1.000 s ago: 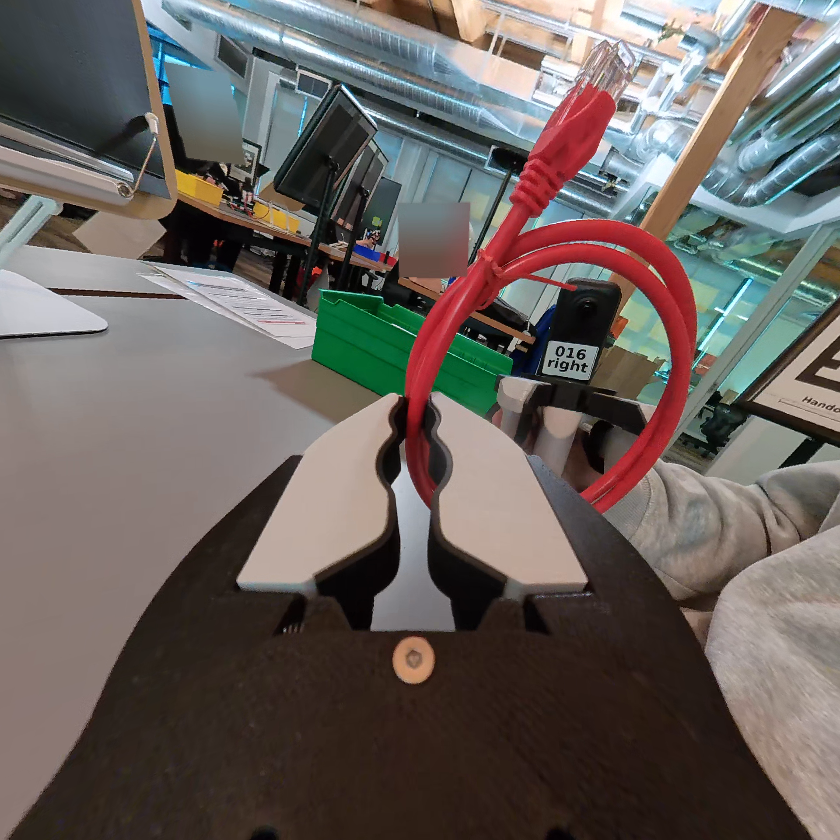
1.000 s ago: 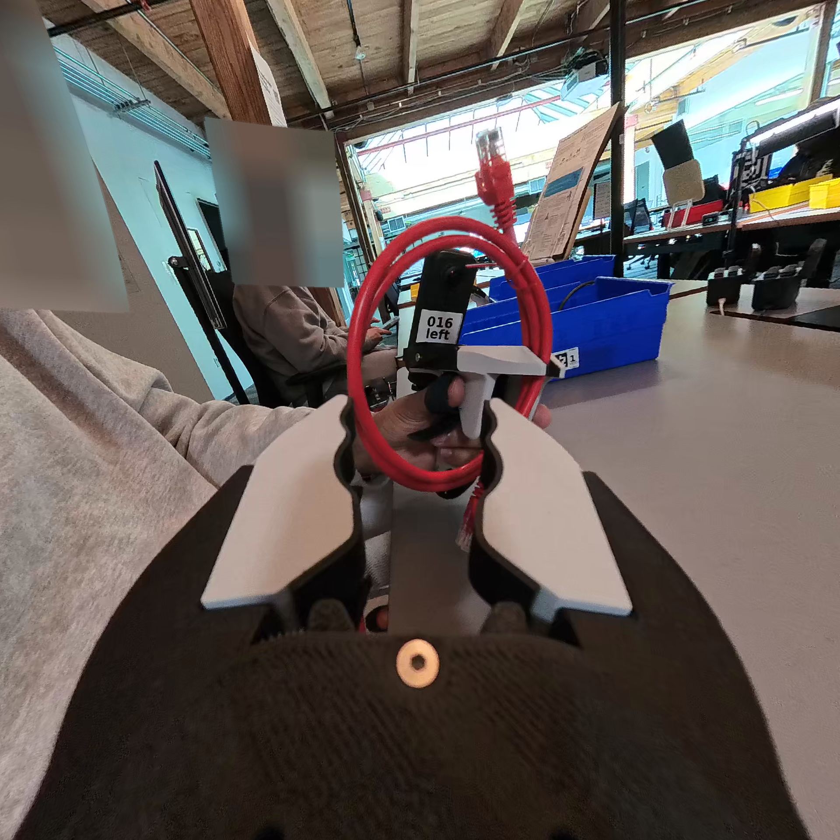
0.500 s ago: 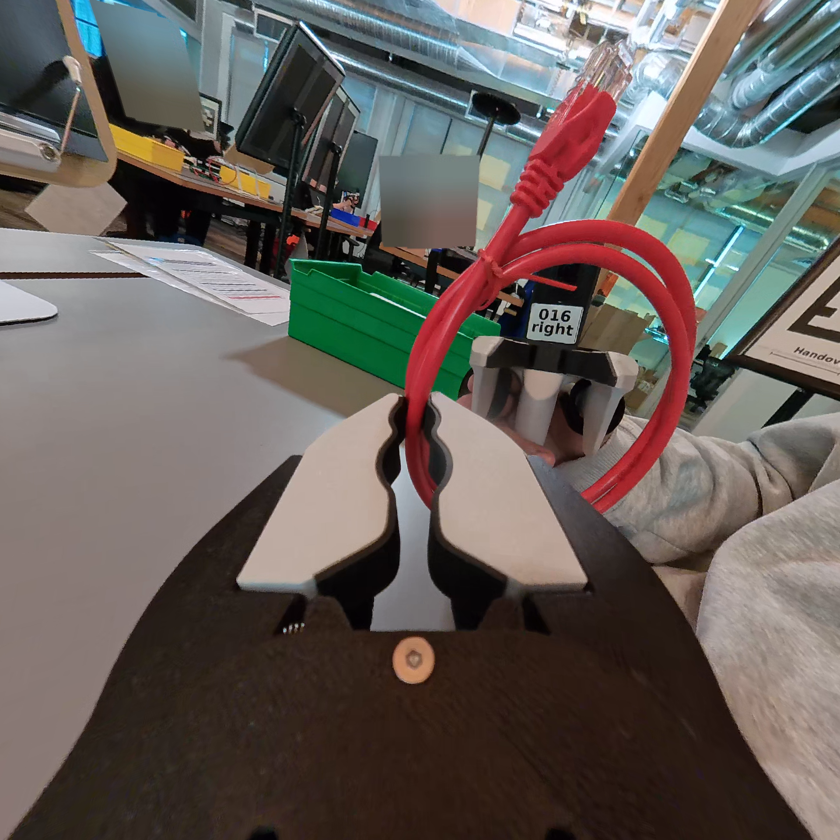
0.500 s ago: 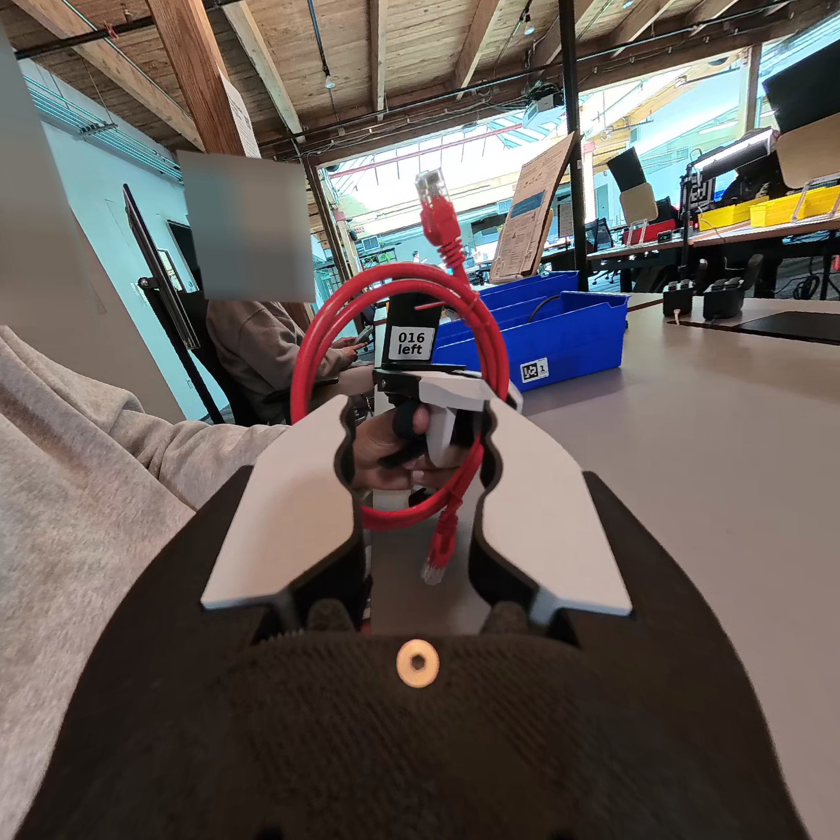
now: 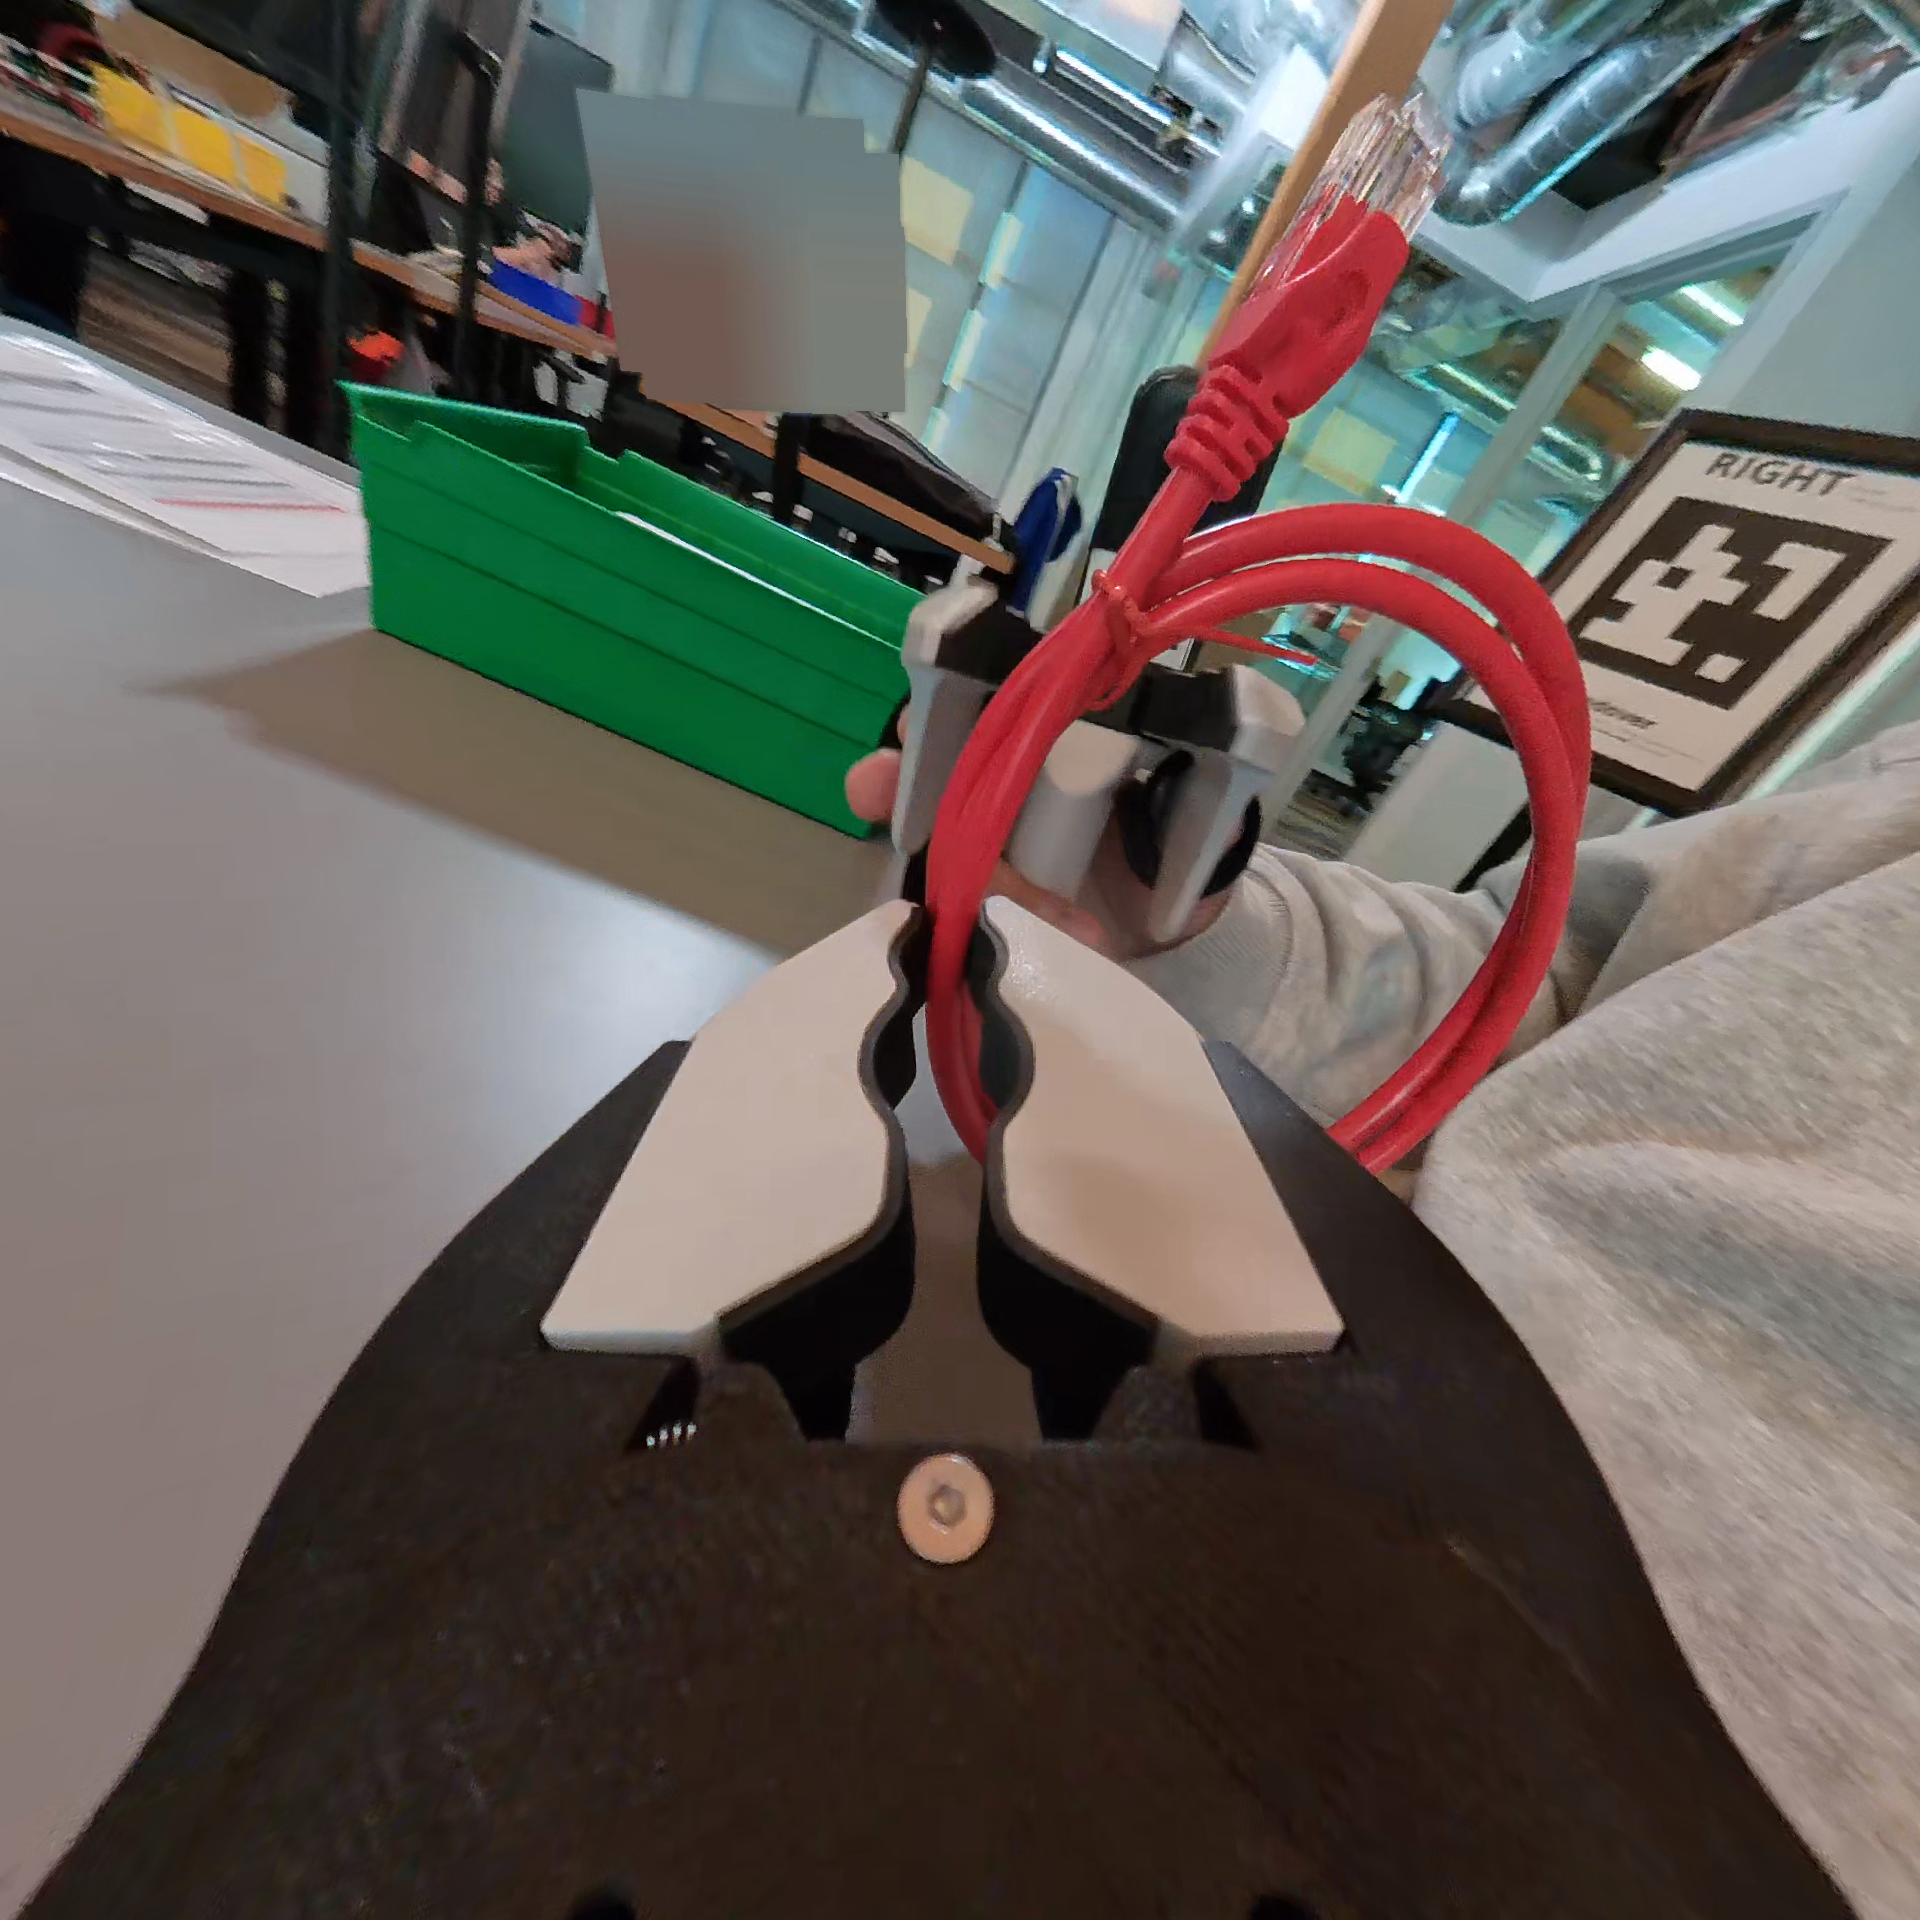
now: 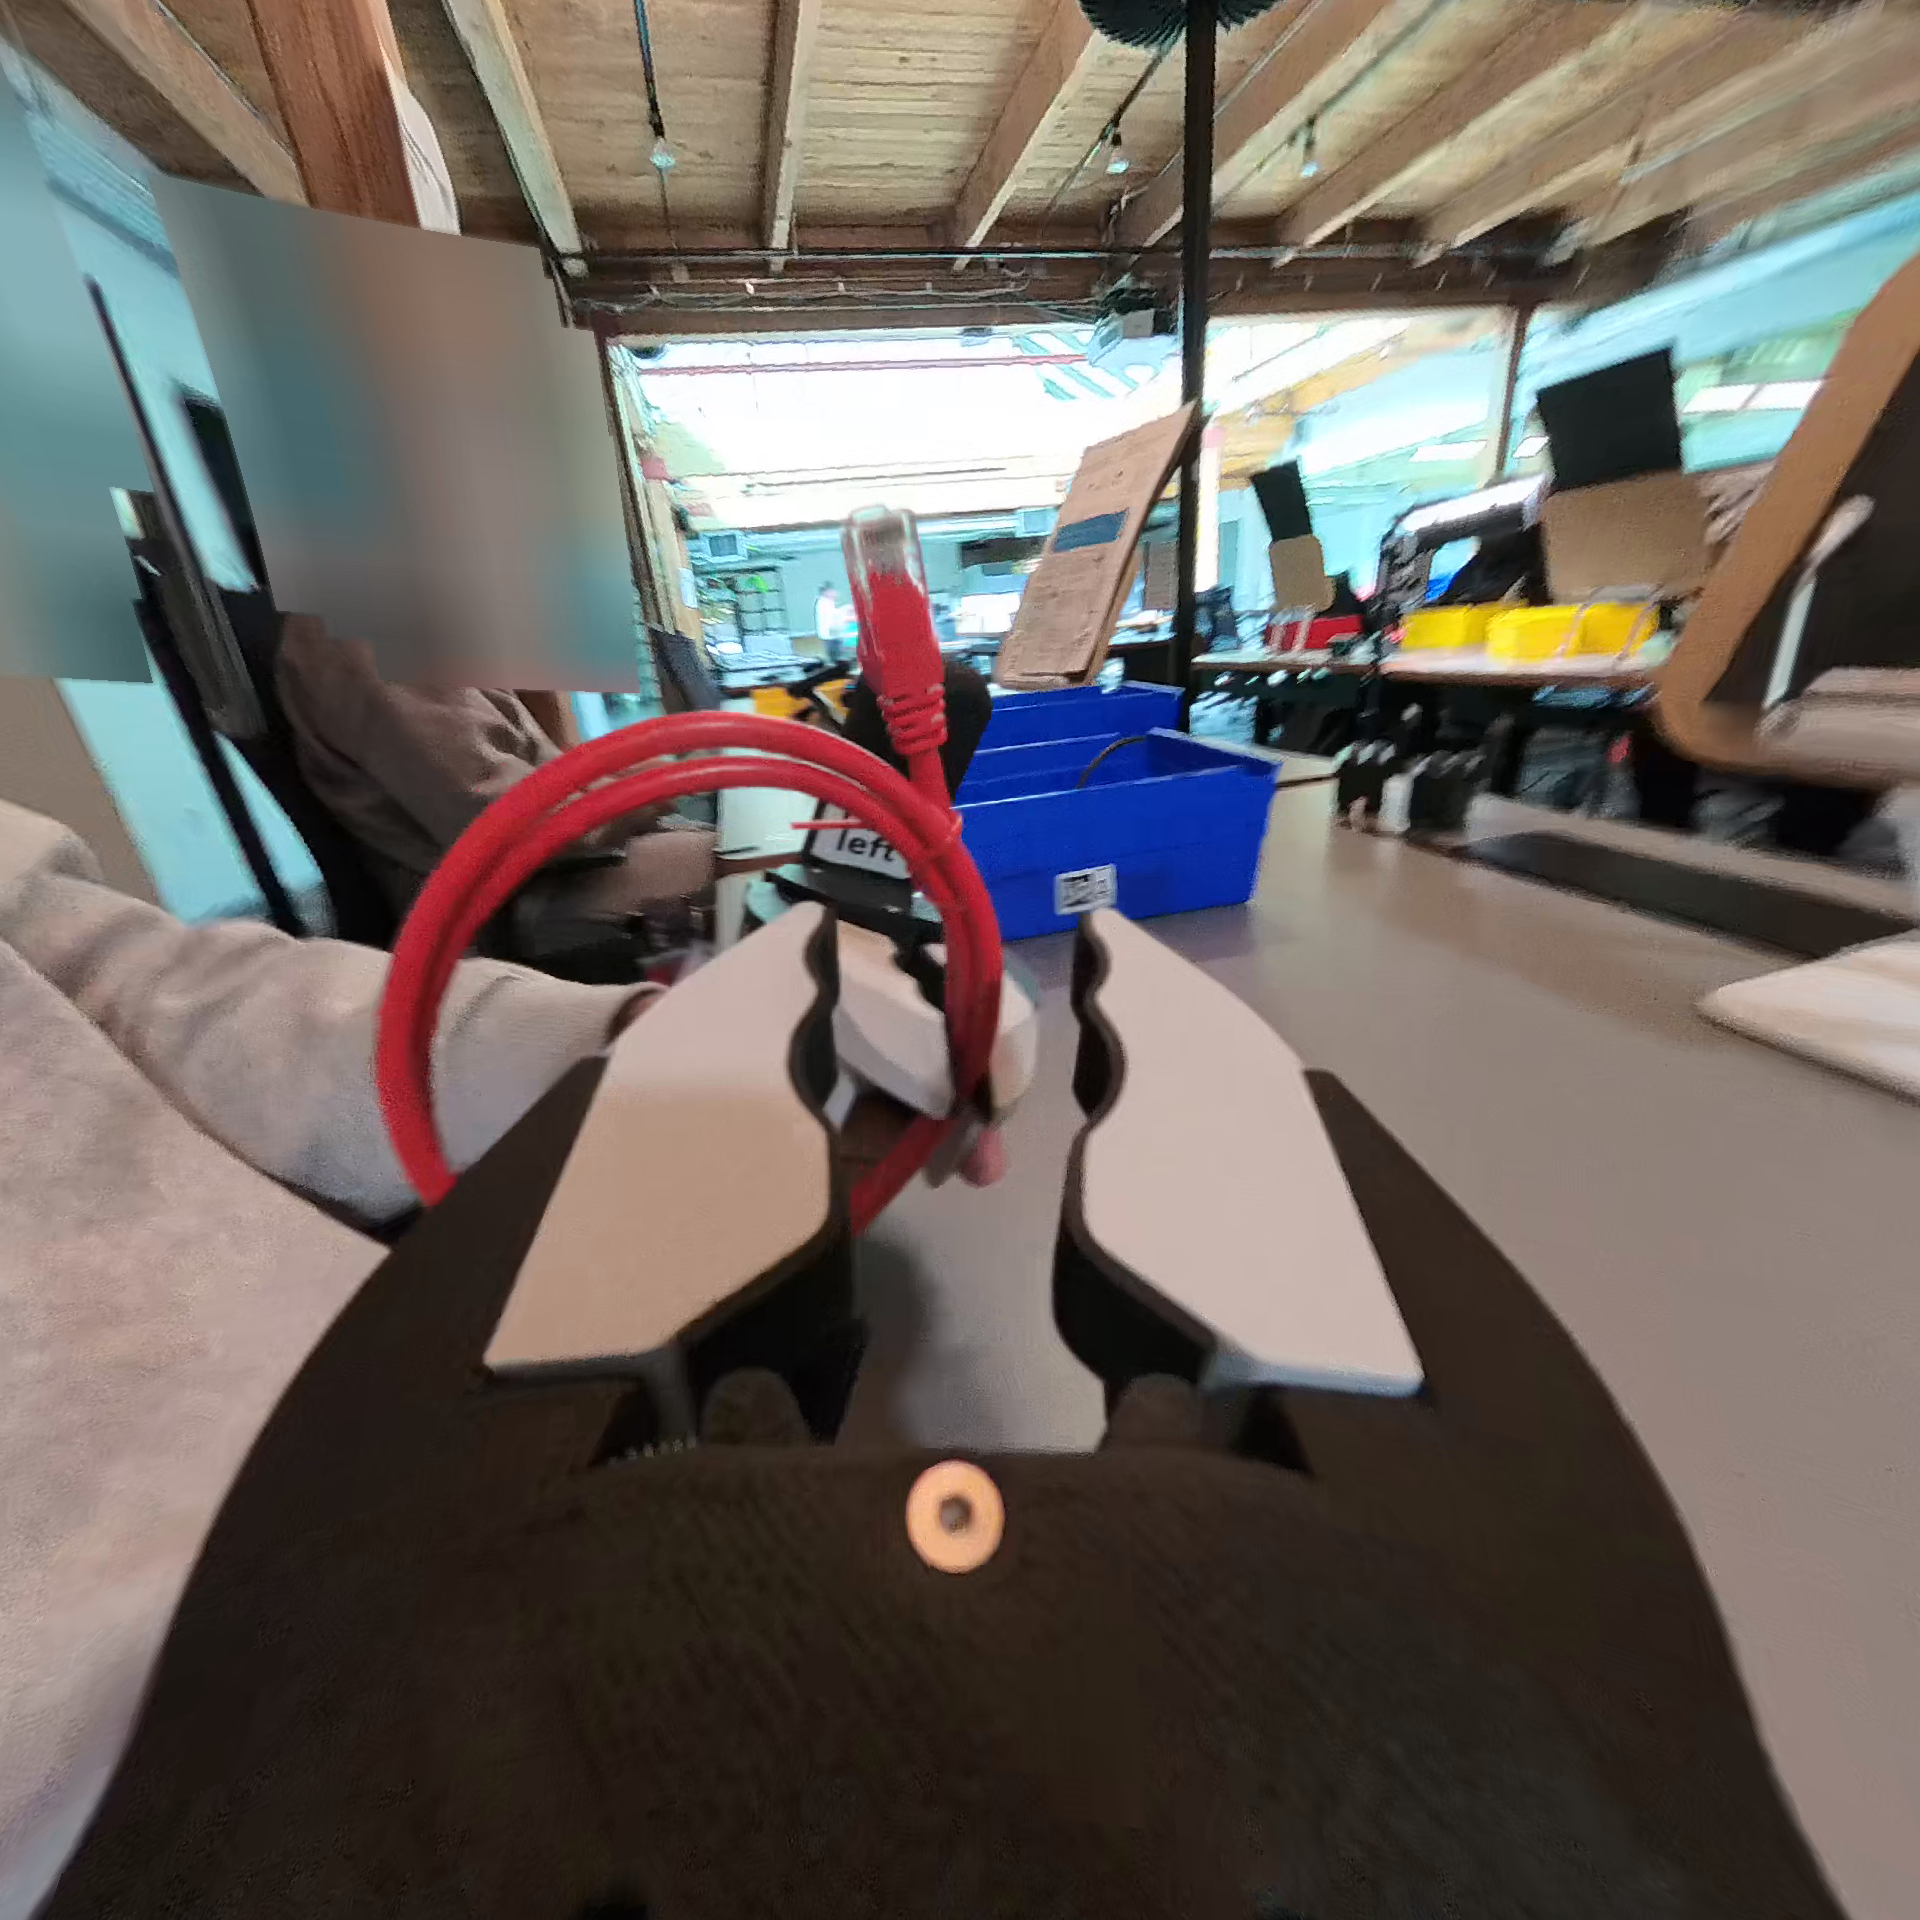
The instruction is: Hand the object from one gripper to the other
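A red network cable (image 5: 1538, 831) is tied into a coil, with one clear plug (image 5: 1382, 156) sticking up. My left gripper (image 5: 951, 925) is shut on the coil's left side and holds it upright above the grey table (image 5: 312, 987). My right gripper (image 6: 956, 935) is open and faces the left one closely. The clamped strand of the cable (image 6: 977, 987) stands between its fingers, just in front of the left gripper (image 6: 966, 1081). The rest of the coil (image 6: 416, 987) hangs out to the left of the right gripper. In the left wrist view the right gripper (image 5: 1060, 842) shows open behind the coil.
A green bin (image 5: 623, 623) stands on the table behind the grippers, with a paper sheet (image 5: 156, 468) to its left. A framed marker board (image 5: 1714, 603) stands at the right. A blue bin (image 6: 1122, 821) and a white pad (image 6: 1849, 1008) lie in the right wrist view. Grey sleeves (image 5: 1662, 1247) flank the grippers. The gap from one gripper's tips to the other's is roughly 5 cm.
The two grippers have come closer together. The right gripper has moved so that the clamped side of the coil now stands between its open fingers. The left gripper still holds the cable.
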A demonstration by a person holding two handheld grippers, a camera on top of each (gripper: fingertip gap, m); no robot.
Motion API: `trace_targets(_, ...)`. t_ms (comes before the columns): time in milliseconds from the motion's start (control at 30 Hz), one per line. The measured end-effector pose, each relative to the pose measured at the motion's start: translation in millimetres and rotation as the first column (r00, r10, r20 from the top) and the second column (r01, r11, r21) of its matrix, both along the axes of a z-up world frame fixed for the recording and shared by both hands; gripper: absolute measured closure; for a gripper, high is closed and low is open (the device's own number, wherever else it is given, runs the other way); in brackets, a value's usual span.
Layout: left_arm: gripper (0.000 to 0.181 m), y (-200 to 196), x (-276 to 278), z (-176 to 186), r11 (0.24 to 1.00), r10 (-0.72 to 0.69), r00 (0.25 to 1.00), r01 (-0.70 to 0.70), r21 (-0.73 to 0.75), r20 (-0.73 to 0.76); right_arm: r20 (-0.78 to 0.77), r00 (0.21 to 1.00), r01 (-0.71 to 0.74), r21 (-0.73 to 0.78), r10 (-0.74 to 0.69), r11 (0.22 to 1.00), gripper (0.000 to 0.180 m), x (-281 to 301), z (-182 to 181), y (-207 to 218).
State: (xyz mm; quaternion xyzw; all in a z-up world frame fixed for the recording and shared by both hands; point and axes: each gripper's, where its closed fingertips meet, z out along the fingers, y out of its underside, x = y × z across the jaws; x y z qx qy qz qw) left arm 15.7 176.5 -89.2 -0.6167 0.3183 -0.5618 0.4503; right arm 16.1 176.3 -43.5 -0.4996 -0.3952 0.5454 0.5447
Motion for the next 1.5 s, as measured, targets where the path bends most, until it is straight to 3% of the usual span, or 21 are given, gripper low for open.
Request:
trace_targets(133,0.175,-13,15,1,0.997,-0.074,0.997,0.075,-0.032,0.032,0.0,0.992,0.12,0.256,-0.124,0.959,0.139,5,9,-4)
trace_targets(233,0.175,-19,22,1,0.992,-0.109,0.992,0.112,-0.055,0.055,0.035,0.993,0.095,0.321,-0.111,0.942,0.139,-3,4,-12)
trace_targets(333,0.175,-24,26,-1,0.989,-0.134,0.99,0.137,-0.061,0.048,0.078,0.993,0.057,0.309,-0.085,0.949,0.147,-10,-4,-17)
trace_targets(400,0.175,-27,29,-3,0.988,-0.144,0.989,0.145,-0.05,0.024,0.095,0.993,0.04,0.291,-0.07,0.956,0.165,-11,-6,-17)
trace_targets(633,0.172,-29,27,5,0.98,-0.167,0.981,0.176,-0.095,0.103,0.087,0.995,0.039,0.204,-0.058,0.978,0.167,-5,-2,-12)
trace_targets(733,0.144,-22,24,6,0.983,-0.132,0.983,0.146,-0.115,0.126,0.073,0.995,0.056,0.181,-0.071,0.982,0.167,-2,0,-8)
trace_targets(833,0.135,-15,17,9,0.987,-0.093,0.984,0.111,-0.119,0.149,0.065,0.994,0.071,0.161,-0.082,0.984,0.167,2,0,-3)
trace_targets(1067,0.137,2,-11,27,0.994,0.012,0.968,0.017,-0.111,0.249,0.112,0.978,0.164,0.127,-0.178,0.978,0.167,12,-8,19)
trace_targets(1200,0.146,-21,-10,40,0.991,-0.126,0.956,0.133,-0.011,0.264,0.167,0.95,0.254,0.079,-0.264,0.964,0.167,22,-20,41)
trace_targets(1333,0.139,-53,8,36,0.95,-0.309,0.928,0.311,0.026,0.21,0.193,0.934,0.3,0.028,-0.3,0.953,0.167,30,-26,53)
trace_targets(1433,0.131,-65,23,31,0.938,-0.346,0.924,0.343,0.05,0.165,0.235,0.918,0.321,0.029,-0.319,0.947,0.167,31,-33,57)
trace_targets(1500,0.14,-69,31,25,0.939,-0.343,0.933,0.337,0.073,0.108,0.267,0.906,0.327,0.053,-0.329,0.944,0.167,30,-37,57)
